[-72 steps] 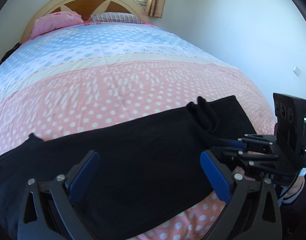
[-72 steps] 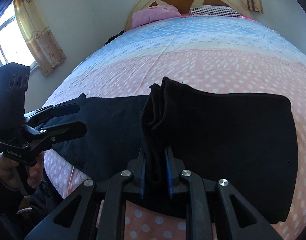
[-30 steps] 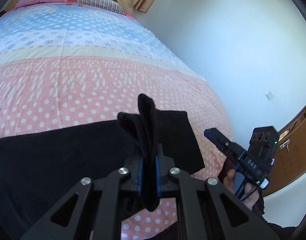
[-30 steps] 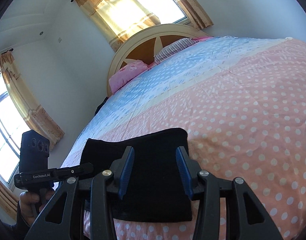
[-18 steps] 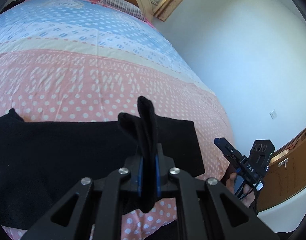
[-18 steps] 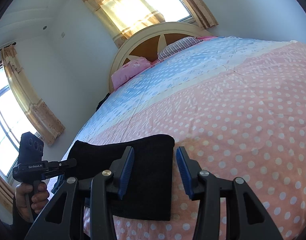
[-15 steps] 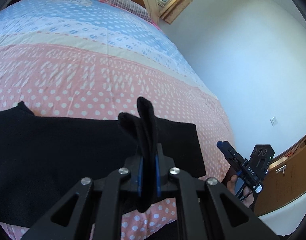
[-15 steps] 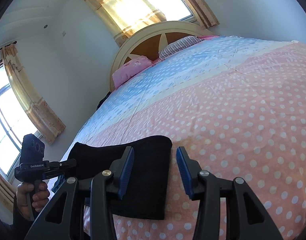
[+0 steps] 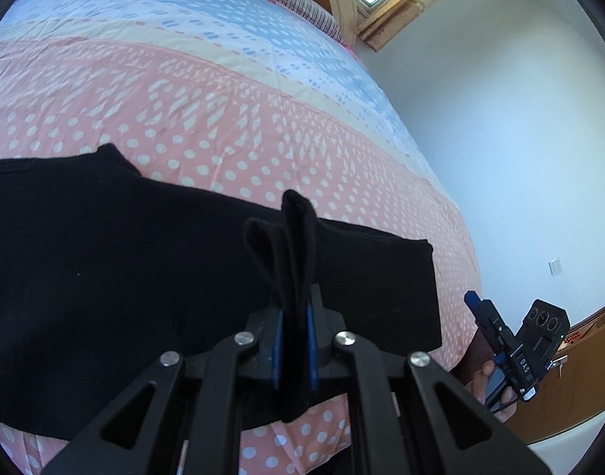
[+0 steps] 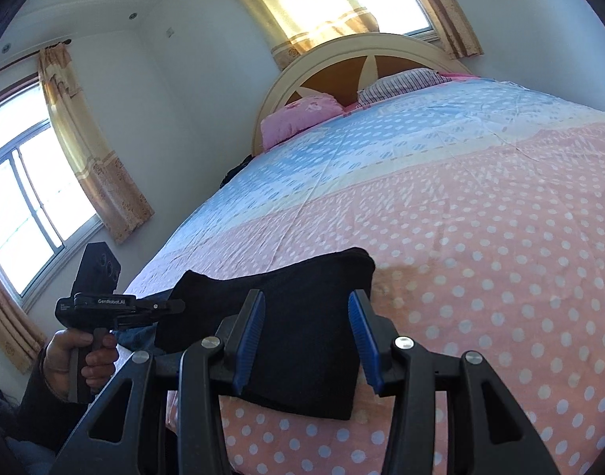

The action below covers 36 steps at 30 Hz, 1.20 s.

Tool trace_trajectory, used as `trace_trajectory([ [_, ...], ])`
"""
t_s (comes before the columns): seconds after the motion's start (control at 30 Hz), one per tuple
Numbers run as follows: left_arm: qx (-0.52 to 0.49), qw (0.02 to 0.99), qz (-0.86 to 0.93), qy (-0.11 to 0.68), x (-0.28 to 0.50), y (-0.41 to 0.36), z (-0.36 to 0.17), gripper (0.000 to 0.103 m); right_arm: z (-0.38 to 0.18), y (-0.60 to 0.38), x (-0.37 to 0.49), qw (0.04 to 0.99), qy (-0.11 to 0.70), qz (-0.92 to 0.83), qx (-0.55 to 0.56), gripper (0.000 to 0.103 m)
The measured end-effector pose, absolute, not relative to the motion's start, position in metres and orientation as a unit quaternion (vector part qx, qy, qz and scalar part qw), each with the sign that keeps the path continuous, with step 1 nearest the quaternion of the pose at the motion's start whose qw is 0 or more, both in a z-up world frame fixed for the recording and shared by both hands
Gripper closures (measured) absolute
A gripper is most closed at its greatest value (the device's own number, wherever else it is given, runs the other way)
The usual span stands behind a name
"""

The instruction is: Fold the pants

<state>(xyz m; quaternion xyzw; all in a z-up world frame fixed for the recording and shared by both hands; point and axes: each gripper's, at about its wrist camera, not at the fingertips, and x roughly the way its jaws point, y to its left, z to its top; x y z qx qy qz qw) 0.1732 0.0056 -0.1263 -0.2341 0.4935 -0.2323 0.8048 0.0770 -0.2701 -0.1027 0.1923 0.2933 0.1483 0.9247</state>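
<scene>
Two views. Left wrist view: my left gripper (image 9: 293, 340) has its jaws clamped on a bunched fold of the black pants (image 9: 124, 261), which lie across the bed (image 9: 223, 91). Right wrist view: my right gripper (image 10: 307, 336) hovers above the pants' folded end (image 10: 302, 316), jaws spread wide, gripping nothing.
</scene>
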Motion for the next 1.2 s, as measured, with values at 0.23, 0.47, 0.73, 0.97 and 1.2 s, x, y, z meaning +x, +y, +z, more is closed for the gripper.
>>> trace_trajectory([
  [0.23,-0.224,0.808,-0.220,0.499,0.177,0.005,-0.139,0.093,-0.119,-0.243,0.085,0.907,0.342,0.188,0.156,0.056],
  [0.47,-0.181,0.821,-0.203,0.502,0.174,-0.003,-0.147,0.082,-0.147,-0.248,0.099,0.880,0.408,0.169,0.174,0.056],
  [0.73,-0.102,0.859,-0.167,0.473,0.163,-0.007,-0.135,0.038,-0.107,-0.241,0.116,0.901,0.361,0.182,0.157,0.049],
  [0.97,-0.094,0.859,-0.159,0.477,0.165,0.001,-0.140,0.035,-0.140,-0.242,0.186,0.883,0.427,0.127,0.147,0.049],
  [1.2,-0.051,0.882,-0.129,0.450,0.166,-0.007,-0.128,0.024,-0.118,-0.243,0.153,0.898,0.393,0.128,0.151,0.049],
])
